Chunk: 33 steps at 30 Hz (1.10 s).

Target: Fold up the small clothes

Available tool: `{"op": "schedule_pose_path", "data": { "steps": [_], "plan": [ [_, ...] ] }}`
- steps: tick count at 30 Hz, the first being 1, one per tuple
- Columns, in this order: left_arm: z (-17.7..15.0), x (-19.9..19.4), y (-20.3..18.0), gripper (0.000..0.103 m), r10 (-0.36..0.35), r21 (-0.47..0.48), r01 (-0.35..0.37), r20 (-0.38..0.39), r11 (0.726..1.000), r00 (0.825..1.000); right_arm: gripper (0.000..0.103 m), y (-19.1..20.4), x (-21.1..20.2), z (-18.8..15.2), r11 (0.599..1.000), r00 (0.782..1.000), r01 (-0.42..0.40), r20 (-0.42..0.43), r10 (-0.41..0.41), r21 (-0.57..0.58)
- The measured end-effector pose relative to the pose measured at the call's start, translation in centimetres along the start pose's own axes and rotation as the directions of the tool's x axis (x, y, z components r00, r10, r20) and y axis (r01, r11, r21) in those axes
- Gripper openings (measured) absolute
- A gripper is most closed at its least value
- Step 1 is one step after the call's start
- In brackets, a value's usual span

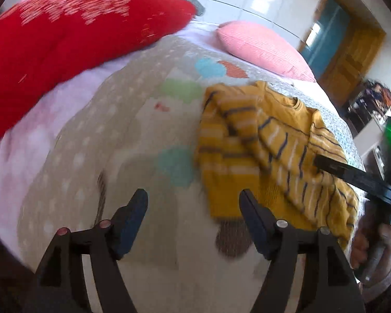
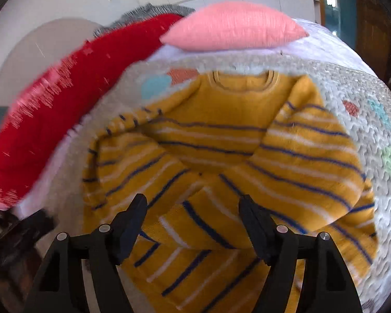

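A small mustard-yellow sweater (image 2: 221,135) with navy and white stripes lies on the bed, collar toward the pillows, both sleeves folded across its front. My right gripper (image 2: 193,206) hovers over the crossed sleeves, open, nothing pinched between its pads. In the left wrist view the same sweater (image 1: 268,151) lies to the right. My left gripper (image 1: 193,200) is open over the bare blanket beside the sweater's left edge. The right gripper's dark finger (image 1: 352,174) reaches over the sweater from the right, held by a hand (image 1: 370,245).
A grey quilted blanket (image 1: 117,143) with pastel patches covers the bed. A big red pillow (image 1: 65,39) lies at the left and a pink pillow (image 2: 234,26) at the head. Beyond stand a white wall and a wooden door (image 1: 352,52).
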<state>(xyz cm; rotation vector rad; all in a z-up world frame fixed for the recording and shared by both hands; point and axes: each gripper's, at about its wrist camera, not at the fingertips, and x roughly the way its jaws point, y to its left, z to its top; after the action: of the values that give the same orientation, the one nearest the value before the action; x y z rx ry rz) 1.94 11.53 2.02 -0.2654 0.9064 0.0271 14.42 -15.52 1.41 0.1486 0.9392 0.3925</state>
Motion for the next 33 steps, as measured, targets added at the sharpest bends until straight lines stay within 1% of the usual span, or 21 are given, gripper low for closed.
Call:
{"op": "schedule_pose_path", "data": {
  "steps": [2,3,4,5,7,10,13,15,16,17,18,19,20,21,23,24,25,26,27,29,33],
  "plan": [
    [-1.3,-0.9,0.4,0.072,0.009,0.000,-0.009,-0.003,1.000,1.000,0.054,0.6,1.4,-0.8,0.997,0.998,0.070,-0.003,-0.070,-0.023],
    [-2.0,-1.4,0.6,0.072,0.015,-0.003,-0.015,0.005,1.000,1.000,0.023,0.4,1.3,-0.9,0.996,0.996,0.087,0.010,-0.087,-0.027],
    [-2.6,-1.9,0.7,0.072,0.027,-0.002,-0.027,0.014,1.000,1.000,0.010,-0.2,0.9,-0.9,0.998,0.998,0.067,0.017,-0.067,-0.008],
    [-3.0,-2.2,0.9,0.072,0.040,0.002,-0.040,0.018,0.999,0.999,0.006,-1.2,-0.1,-0.9,0.999,0.999,0.023,0.029,-0.025,0.036],
    [-3.9,-2.8,1.8,0.072,0.056,0.011,-0.056,0.015,0.998,0.998,0.005,-2.6,-2.7,-1.0,0.997,0.996,0.008,0.086,-0.014,0.071],
    [-4.9,-3.6,3.0,0.072,0.066,-0.028,-0.066,0.010,0.997,0.998,0.005,-5.8,-7.7,-1.8,0.993,0.981,0.072,0.173,-0.088,0.096],
    [-5.4,-4.2,4.1,0.072,0.071,-0.063,-0.071,0.009,0.996,0.997,0.003,-10.7,-11.8,-3.6,0.961,0.946,0.222,0.204,-0.253,0.164],
    [-5.8,-4.5,4.7,0.072,0.081,-0.070,-0.080,0.013,0.994,0.997,0.002,-14.6,-13.7,-5.3,0.899,0.888,0.383,0.184,-0.422,0.212],
    [-5.9,-4.6,4.9,0.072,0.086,-0.072,-0.085,0.012,0.994,0.996,0.002,-17.1,-14.7,-6.3,0.834,0.829,0.493,0.156,-0.537,0.249],
    [-6.0,-4.7,5.1,0.072,0.090,-0.074,-0.089,0.012,0.993,0.996,0.003,-18.7,-15.3,-7.1,0.755,0.758,0.596,0.120,-0.641,0.275],
    [-6.2,-4.7,5.1,0.072,0.092,-0.078,-0.091,0.012,0.993,0.996,0.004,-20.5,-16.0,-8.1,0.655,0.667,0.696,0.071,-0.742,0.294],
    [-6.3,-4.7,5.0,0.072,0.095,-0.080,-0.094,0.012,0.992,0.995,0.005,-22.0,-16.8,-9.1,0.599,0.624,0.735,0.030,-0.781,0.317],
    [-6.3,-4.7,5.0,0.072,0.097,-0.078,-0.095,0.013,0.992,0.995,0.006,-22.8,-17.6,-9.8,0.612,0.644,0.714,0.022,-0.765,0.340],
    [-6.3,-4.6,4.7,0.072,0.099,-0.076,-0.098,0.014,0.992,0.995,0.006,-22.9,-18.4,-10.4,0.674,0.708,0.649,0.044,-0.705,0.353],
    [-6.5,-4.5,3.9,0.072,0.094,-0.063,-0.093,0.016,0.994,0.995,0.017,-21.3,-18.4,-10.5,0.768,0.784,0.566,0.092,-0.613,0.299],
    [-6.6,-4.4,3.3,0.072,0.088,-0.054,-0.087,0.014,0.995,0.996,0.041,-19.0,-17.8,-10.3,0.848,0.847,0.479,0.133,-0.514,0.227],
    [-6.7,-4.4,2.8,0.072,0.082,-0.042,-0.082,0.012,0.996,0.997,0.063,-17.5,-17.3,-9.9,0.889,0.879,0.423,0.159,-0.449,0.176],
    [-6.9,-4.4,2.3,0.072,0.076,-0.024,-0.076,0.008,0.997,0.997,0.070,-15.6,-16.7,-9.8,0.920,0.902,0.373,0.185,-0.390,0.119],
    [-7.1,-4.6,1.7,0.072,0.076,-0.002,-0.076,0.008,0.997,0.997,0.074,-13.8,-15.9,-9.2,0.940,0.917,0.336,0.211,-0.339,0.049],
    [-7.5,-5.0,1.1,0.072,0.087,0.024,-0.087,0.016,0.996,0.996,0.074,-9.7,-13.4,-7.8,0.940,0.929,0.323,0.225,-0.294,-0.106],
    [-8.1,-5.5,0.8,0.073,0.096,0.048,-0.096,0.016,0.994,0.995,0.076,-2.5,-6.8,-6.4,0.853,0.919,0.384,0.237,-0.315,-0.354]
  ]
}}
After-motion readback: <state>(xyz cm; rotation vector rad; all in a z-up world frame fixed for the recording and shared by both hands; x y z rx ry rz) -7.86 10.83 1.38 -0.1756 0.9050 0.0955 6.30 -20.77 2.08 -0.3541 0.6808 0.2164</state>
